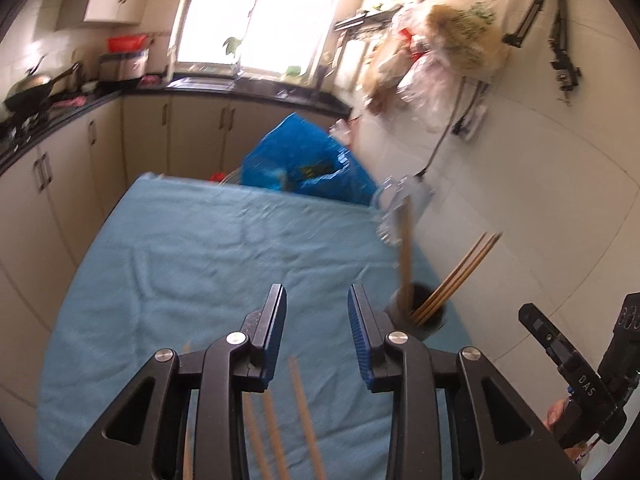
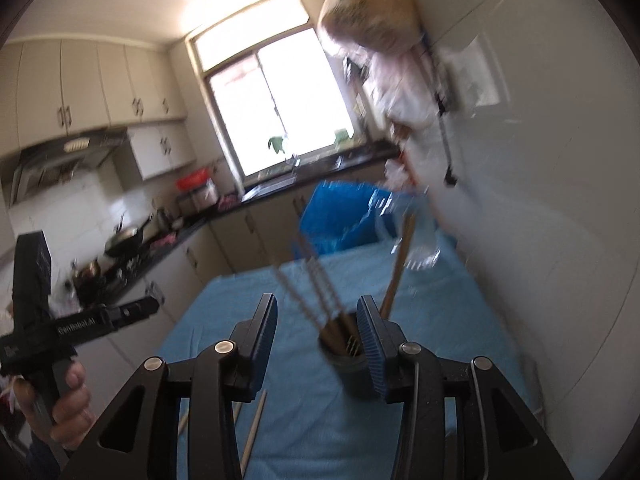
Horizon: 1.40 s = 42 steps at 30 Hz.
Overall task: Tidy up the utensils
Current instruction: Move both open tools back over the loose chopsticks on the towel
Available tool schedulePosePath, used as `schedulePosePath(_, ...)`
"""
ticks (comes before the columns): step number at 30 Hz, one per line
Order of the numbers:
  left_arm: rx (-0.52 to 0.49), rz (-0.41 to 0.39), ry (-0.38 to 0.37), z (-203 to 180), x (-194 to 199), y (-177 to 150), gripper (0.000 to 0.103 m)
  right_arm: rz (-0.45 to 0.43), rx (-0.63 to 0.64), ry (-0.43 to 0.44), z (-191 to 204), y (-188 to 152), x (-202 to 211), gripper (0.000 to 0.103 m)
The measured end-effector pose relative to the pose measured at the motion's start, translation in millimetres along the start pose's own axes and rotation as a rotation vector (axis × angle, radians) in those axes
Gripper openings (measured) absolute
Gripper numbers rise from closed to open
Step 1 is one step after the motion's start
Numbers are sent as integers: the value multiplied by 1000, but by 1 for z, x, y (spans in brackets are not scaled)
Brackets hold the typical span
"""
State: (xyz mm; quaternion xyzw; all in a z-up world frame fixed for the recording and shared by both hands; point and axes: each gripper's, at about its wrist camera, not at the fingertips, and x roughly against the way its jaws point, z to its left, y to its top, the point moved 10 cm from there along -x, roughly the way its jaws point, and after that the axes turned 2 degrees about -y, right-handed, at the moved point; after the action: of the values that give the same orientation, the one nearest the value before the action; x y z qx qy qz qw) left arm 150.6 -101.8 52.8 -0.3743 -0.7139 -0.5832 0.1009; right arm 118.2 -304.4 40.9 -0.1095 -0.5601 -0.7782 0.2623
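Note:
A dark round utensil holder [image 1: 424, 316] stands at the right edge of the blue-cloth table [image 1: 200, 248], with chopsticks [image 1: 460, 276] and a wooden-handled utensil [image 1: 406, 256] standing in it. Loose wooden chopsticks [image 1: 304, 412] lie on the cloth below my left gripper [image 1: 316, 312], which is open and empty above them. In the right wrist view the holder [image 2: 348, 360] sits between the fingers of my right gripper [image 2: 318, 328], which is open and empty. Loose chopsticks [image 2: 256, 420] lie on the cloth at lower left.
A blue plastic bag [image 1: 308, 164] sits past the table's far edge. A white tiled wall [image 1: 540, 200] runs close along the right side. Bags hang on the wall [image 1: 448, 48]. Kitchen counters with a wok [image 1: 32, 92] stand at left. The right gripper's body [image 1: 580, 376] shows at lower right.

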Motion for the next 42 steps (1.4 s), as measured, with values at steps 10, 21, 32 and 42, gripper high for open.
schedulePosePath(10,183,141,109,113,-3,-74,30,260,39,65,45,-86,-55,45)
schedulePosePath(21,283,205,103,149,-13,-101,30,591,104,121,105,-135,-139,38)
schedulePosePath(32,301,210,97,168,-11,-107,30,791,99,12,112,-178,-214,26)
schedulePosePath(42,272,246,107,163,-20,-106,30,822,198,17,125,-190,-221,9)
